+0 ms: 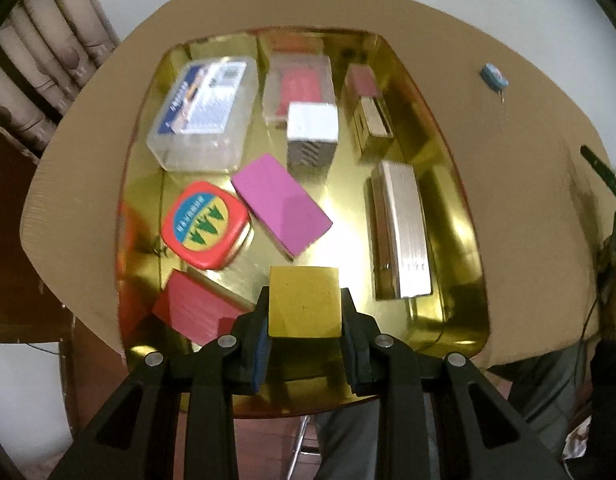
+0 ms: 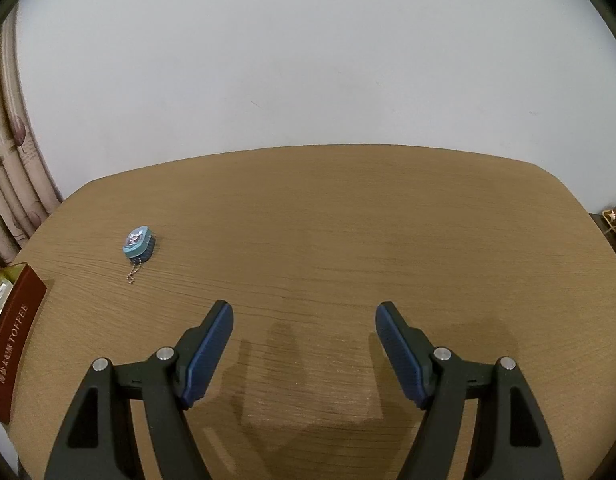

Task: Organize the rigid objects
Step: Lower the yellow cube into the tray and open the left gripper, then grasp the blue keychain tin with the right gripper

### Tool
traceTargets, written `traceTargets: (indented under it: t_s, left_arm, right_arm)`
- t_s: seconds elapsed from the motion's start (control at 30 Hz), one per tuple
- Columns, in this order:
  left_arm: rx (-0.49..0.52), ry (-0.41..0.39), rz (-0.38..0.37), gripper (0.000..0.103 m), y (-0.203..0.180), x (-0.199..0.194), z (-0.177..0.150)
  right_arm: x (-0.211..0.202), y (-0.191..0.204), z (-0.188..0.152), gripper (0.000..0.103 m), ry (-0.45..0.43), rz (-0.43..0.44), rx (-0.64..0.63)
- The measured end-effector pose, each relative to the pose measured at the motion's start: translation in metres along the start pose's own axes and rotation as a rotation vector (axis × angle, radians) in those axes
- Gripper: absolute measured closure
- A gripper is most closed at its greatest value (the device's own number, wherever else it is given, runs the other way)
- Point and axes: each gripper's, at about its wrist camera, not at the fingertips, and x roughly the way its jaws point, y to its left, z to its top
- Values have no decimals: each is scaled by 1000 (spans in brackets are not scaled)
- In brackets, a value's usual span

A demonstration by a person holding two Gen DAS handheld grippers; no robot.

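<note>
My left gripper point(image 1: 304, 300) is shut on a gold cube point(image 1: 304, 300) and holds it over the near end of a gold-lined tin tray point(image 1: 459, 216). In the tray lie a clear plastic box point(image 1: 204, 112), a pink block point(image 1: 282, 204), a red tin with trees point(image 1: 206, 230), a red block point(image 1: 196, 312), a silver cube point(image 1: 311, 124), a ribbed silver case point(image 1: 403, 228) and other small boxes. My right gripper point(image 2: 304, 332) is open and empty above the bare wooden table point(image 2: 347, 240). A small blue keychain charm point(image 2: 139, 245) lies on the table; it also shows in the left wrist view point(image 1: 493, 75).
The tray's dark red side, printed TOFFEE point(image 2: 16, 344), is at the left edge of the right wrist view. A curtain point(image 2: 12, 184) hangs at the far left. A white wall stands behind the table. A person's legs show below the table edge point(image 1: 527, 400).
</note>
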Motion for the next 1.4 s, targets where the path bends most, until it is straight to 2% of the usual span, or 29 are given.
traceTargets:
  t_s: [0.2, 0.27, 0.3, 0.33, 0.37, 0.4, 0.57, 0.63, 0.67, 0.73, 0.8, 0.9, 1.0, 1.07, 1.2, 1.4]
  left_arm:
    - [35, -28, 34, 76, -4, 3, -5]
    - [51, -39, 68, 72, -8, 1, -5]
    - [65, -54, 81, 66, -9, -1, -5]
    - [73, -76, 105, 55, -11, -5, -7]
    - [74, -96, 122, 50, -12, -9, -7]
    - [76, -138, 149, 45, -13, -18, -9]
    - [5, -312, 177, 44, -21, -60, -30]
    - [-78, -416, 149, 31, -22, -83, -51]
    - [-106, -447, 149, 29, -23, -88, -57]
    - [-180, -564, 173, 28, -24, -105, -86]
    - [-219, -613, 206, 20, -24, -111, -103]
    - [-278, -640, 226, 19, -16, -110, -126]
    - [-314, -637, 251, 19, -4, -105, -134]
    - [-337, -621, 237, 19, 4, -102, -135]
    - [-399, -601, 187, 19, 23, -93, -135]
    - [-413, -551, 155, 19, 31, -80, -134]
  right_arm:
    - [4, 1, 0, 27, 3, -4, -2]
    - [4, 1, 0, 27, 3, -3, -1]
    - [4, 1, 0, 27, 2, -2, -2]
    - [4, 1, -1, 27, 1, -1, -1]
    - [4, 1, -1, 27, 1, -2, -1]
    - [4, 1, -1, 27, 2, -2, -1]
    - [9, 4, -1, 27, 21, -13, -10]
    - [10, 6, -1, 27, 34, -16, -21]
    - [10, 9, -1, 27, 38, -4, -34]
    - [11, 17, 1, 27, 52, 34, -72]
    - [11, 34, 5, 27, 80, 85, -124]
    - [7, 71, 18, 27, 102, 173, -199]
    - [17, 117, 36, 27, 147, 197, -293]
    - [28, 140, 46, 27, 170, 208, -318]
    - [59, 171, 62, 27, 219, 161, -341]
    - [91, 188, 71, 27, 260, 117, -346]
